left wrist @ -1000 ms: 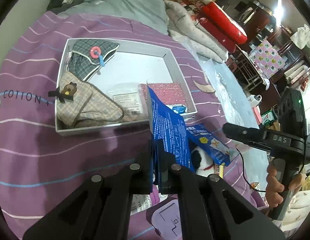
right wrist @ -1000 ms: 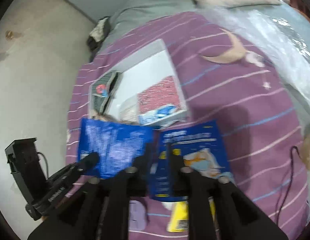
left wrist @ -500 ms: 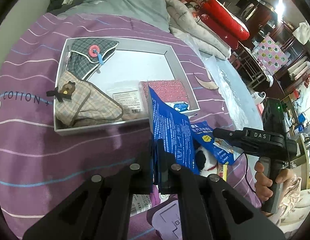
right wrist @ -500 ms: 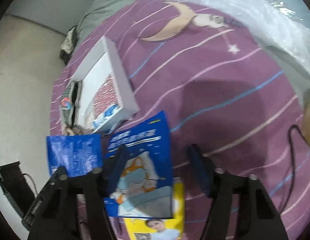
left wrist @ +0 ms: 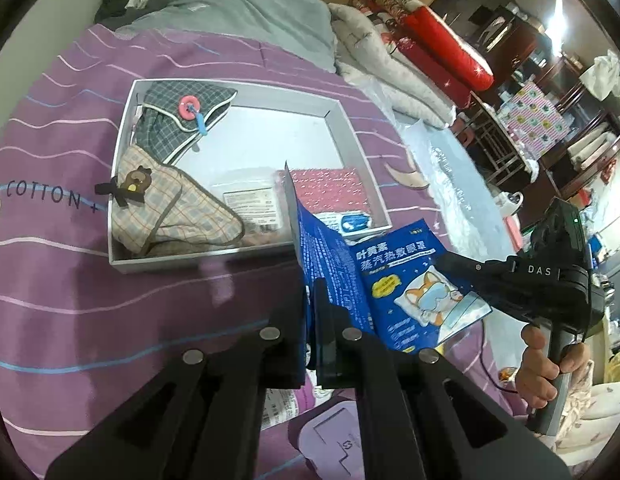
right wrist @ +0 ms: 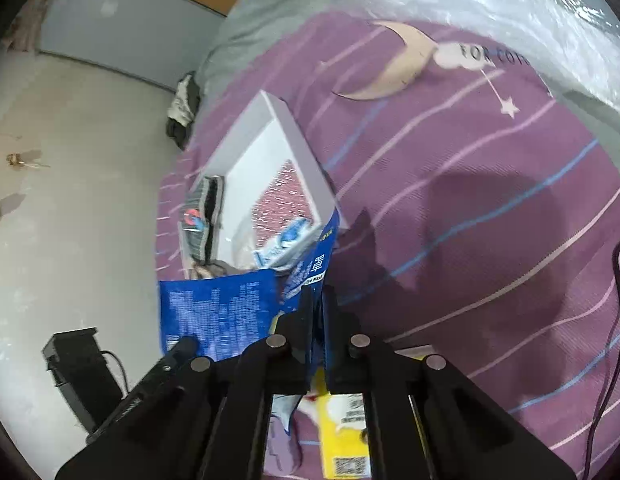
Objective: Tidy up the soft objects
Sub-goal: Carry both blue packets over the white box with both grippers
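Left wrist view. We work on a bed [left wrist: 90, 280] covered in purple striped fabric, with folded quilts and crowded furniture at 1 to 2 o'clock. A shallow grey tray [left wrist: 354, 148] lies on the bed at 11 o'clock from the left claw [left wrist: 310, 320]; it already holds two plaid pouches, a clear sachet and a pink packet, so we judge it the collection point. The left claw is clamped on the lower edge of a blue packet [left wrist: 322, 256], which stands upright just beside the tray's near wall, presumably poised for transfer. At 3 o'clock, a hand [left wrist: 550, 364] carries the right claw [left wrist: 450, 260], its tips meeting a second blue packet [left wrist: 406, 300] printed with a cartoon dog.

Right wrist view. Purple bedding fills the upper right; bare floor lies at 9 o'clock. The right claw [right wrist: 318, 312] has just been closing and now pinches the second blue packet [right wrist: 316, 264] edge-on, lifting it off a yellow packet [right wrist: 342, 436] beneath. The tray [right wrist: 298, 148] sits at 11 o'clock.
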